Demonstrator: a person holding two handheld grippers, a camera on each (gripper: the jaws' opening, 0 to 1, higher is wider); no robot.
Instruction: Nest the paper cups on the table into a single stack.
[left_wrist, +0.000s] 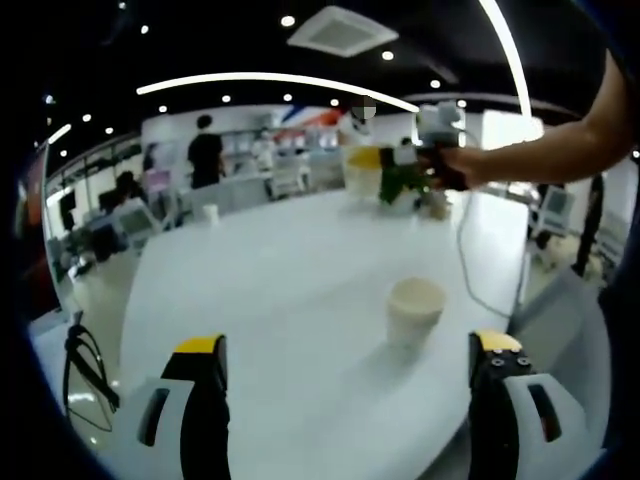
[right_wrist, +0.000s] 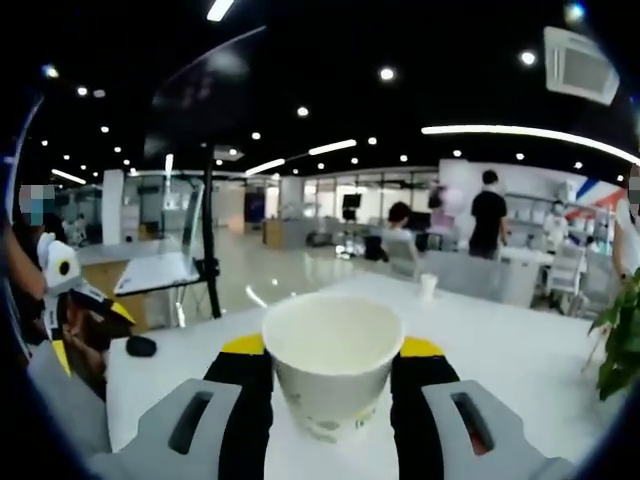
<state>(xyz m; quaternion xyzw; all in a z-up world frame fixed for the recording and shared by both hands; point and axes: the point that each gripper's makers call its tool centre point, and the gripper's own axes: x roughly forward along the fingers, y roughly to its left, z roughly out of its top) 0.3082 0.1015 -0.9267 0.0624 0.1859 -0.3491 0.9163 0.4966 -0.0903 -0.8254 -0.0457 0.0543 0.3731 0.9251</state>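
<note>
Left gripper view: the left gripper (left_wrist: 348, 365) is held above the near edge of the white table (left_wrist: 280, 260), its two black, yellow-tipped jaws rising from the bottom of the view and standing wide apart with nothing between them. One paper cup (left_wrist: 414, 312) stands upright on the table ahead of the jaws, nearer the right-hand jaw and clear of both. A second, smaller-looking cup (left_wrist: 210, 213) stands upright far off near the table's far left edge. The right gripper (left_wrist: 437, 130) enters from the upper right, held in a person's hand (left_wrist: 470, 165) well above the far end of the table (its jaws are too small and blurred here to read). A potted plant (left_wrist: 400, 183) stands at the far end of the table, just below that gripper, and a cable (left_wrist: 470, 262) trails across the table on the right. Right gripper view: the right gripper (right_wrist: 332, 375) has its jaws closed against the two sides of a held cup (right_wrist: 332, 375), which is upright with its open mouth facing up (the interior looks empty). The table (right_wrist: 520, 350) lies below and beyond. A far cup (right_wrist: 428, 287) stands upright on the table beyond the held one. The left gripper (right_wrist: 75, 300) shows at the left edge, and green leaves (right_wrist: 622, 340) show at the right edge.
</note>
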